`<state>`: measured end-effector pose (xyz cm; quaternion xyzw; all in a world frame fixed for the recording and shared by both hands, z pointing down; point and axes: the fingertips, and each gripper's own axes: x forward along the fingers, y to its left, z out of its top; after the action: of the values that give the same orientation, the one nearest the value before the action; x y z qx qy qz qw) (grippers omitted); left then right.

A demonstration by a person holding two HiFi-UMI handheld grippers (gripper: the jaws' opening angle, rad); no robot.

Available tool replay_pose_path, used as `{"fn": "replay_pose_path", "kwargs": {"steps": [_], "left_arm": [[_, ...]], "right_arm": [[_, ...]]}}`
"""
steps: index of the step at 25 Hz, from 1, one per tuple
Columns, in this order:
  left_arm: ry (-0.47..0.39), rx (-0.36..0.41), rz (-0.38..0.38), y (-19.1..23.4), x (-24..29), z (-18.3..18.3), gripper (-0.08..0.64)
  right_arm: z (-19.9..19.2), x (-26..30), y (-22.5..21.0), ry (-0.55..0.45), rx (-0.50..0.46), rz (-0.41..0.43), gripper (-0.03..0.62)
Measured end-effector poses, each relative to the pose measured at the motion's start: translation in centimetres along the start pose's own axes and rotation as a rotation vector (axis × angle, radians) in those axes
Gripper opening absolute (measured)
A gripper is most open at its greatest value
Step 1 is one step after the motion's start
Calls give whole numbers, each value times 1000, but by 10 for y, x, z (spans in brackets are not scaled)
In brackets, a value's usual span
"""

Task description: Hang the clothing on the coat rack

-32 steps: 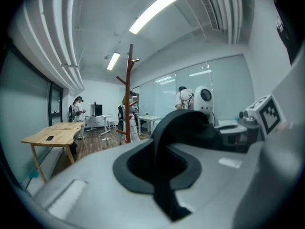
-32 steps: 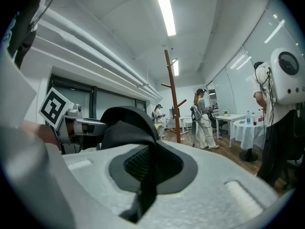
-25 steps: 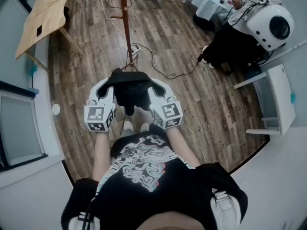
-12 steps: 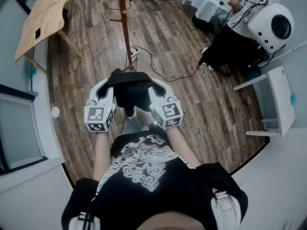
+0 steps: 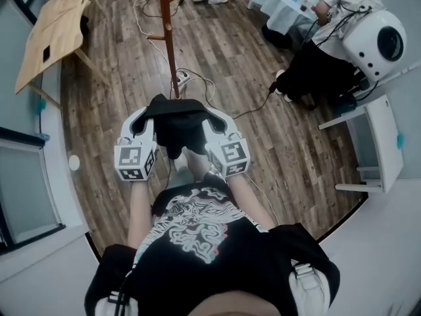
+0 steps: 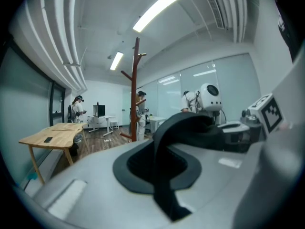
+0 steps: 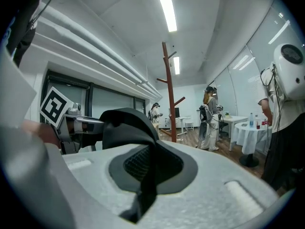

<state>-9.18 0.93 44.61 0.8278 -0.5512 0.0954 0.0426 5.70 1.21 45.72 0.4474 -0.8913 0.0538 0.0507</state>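
A black garment (image 5: 179, 122) hangs stretched between my two grippers in front of the person's body. My left gripper (image 5: 152, 112) is shut on its left edge and my right gripper (image 5: 210, 116) is shut on its right edge. In the left gripper view a black strip of the garment (image 6: 164, 175) is pinched between the shut jaws. The right gripper view shows the same kind of pinched fold (image 7: 144, 175). The brown wooden coat rack (image 5: 167, 35) stands just ahead, its base (image 5: 176, 92) close to the garment. Its bare pegs show in both gripper views (image 6: 135, 87) (image 7: 168, 92).
A wooden table (image 5: 52, 28) stands at the far left. Cables and a power strip (image 5: 185, 77) lie on the floor by the rack's base. At the right are a seated person (image 5: 319, 54), a white round machine (image 5: 373, 37) and a white stand (image 5: 381, 133). Other people stand further back (image 7: 209, 116).
The floor and the rack's base have slid nearer to the grippers as the person walks forward. Both grippers keep the garment held the same way.
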Motion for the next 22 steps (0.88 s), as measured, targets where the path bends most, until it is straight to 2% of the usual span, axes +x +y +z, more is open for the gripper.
{"fn": "replay_pose_path", "kwargs": {"steps": [12,22], "left_arm": [[-13,-1,-11,53,63,16,5],[-22,-22,-38,82,108,24,5]], "right_arm": [[21,82,-36,-9,-2,-42,9],[35,128,-58,-28,9,-72,9]]}}
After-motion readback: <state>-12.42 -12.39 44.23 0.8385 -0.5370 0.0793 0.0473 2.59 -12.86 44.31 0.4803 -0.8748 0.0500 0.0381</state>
